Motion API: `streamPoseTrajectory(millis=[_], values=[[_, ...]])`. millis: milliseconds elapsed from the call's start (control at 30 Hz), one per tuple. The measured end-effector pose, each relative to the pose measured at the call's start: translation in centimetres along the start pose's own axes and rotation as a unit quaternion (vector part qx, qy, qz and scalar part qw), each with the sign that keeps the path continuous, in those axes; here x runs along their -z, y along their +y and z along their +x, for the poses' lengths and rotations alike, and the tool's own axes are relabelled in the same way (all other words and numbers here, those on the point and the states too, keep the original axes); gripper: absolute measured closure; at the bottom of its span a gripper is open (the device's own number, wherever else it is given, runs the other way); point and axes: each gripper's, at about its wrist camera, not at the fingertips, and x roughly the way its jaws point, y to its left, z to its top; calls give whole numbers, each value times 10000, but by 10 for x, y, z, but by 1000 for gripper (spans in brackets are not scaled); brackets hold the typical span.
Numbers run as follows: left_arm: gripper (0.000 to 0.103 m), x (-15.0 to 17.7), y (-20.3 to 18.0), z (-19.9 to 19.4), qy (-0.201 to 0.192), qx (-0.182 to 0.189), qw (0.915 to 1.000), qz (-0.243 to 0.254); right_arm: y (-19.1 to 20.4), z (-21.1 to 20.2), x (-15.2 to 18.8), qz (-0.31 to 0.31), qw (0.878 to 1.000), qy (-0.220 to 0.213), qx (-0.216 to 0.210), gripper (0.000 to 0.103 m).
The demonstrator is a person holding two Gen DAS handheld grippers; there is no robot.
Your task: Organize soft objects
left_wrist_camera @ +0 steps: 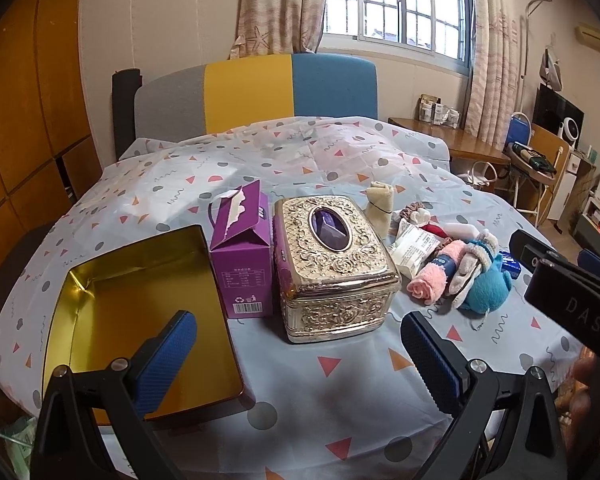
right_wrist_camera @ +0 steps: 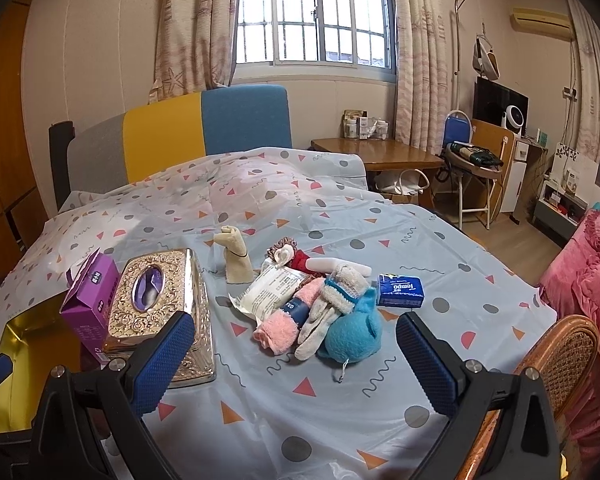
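A pile of soft things lies on the patterned tablecloth: a rolled pink towel, a grey glove with a teal cuff, a blue plush, a white packet, a cream rolled cloth and scrunchies. The pile also shows in the left wrist view, with the pink towel and blue plush. An open gold tin lies at the left. My left gripper is open and empty, near the tin and the gold box. My right gripper is open and empty, just in front of the pile.
An ornate gold tissue box and a purple tissue carton stand between tin and pile. A blue Tempo tissue pack lies right of the pile. A colour-block chair stands behind the table, a wicker chair at right.
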Motion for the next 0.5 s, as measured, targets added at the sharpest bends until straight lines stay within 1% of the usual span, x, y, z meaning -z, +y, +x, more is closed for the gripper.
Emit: streamPoseTrajectory(millis=[100,167,267,400,500], values=[[0,0,-2,2,46,227,9997,64,-11,2,-3,112,9999,29,1,0],[0,1,-3,3,58,537,9985,87,-22,4,-6,227,9997,19,104,0],[0,1,-6,7,116,865,9961,112,-49,7,-10,453,9984,48,333,0],[0,-2,-19,17,340,1110,9927,313,-81,11,-11,649,9961,105,594,0],[0,-4,-32,25,462,1339,9889,449,-107,12,-10,883,9937,161,675,0]])
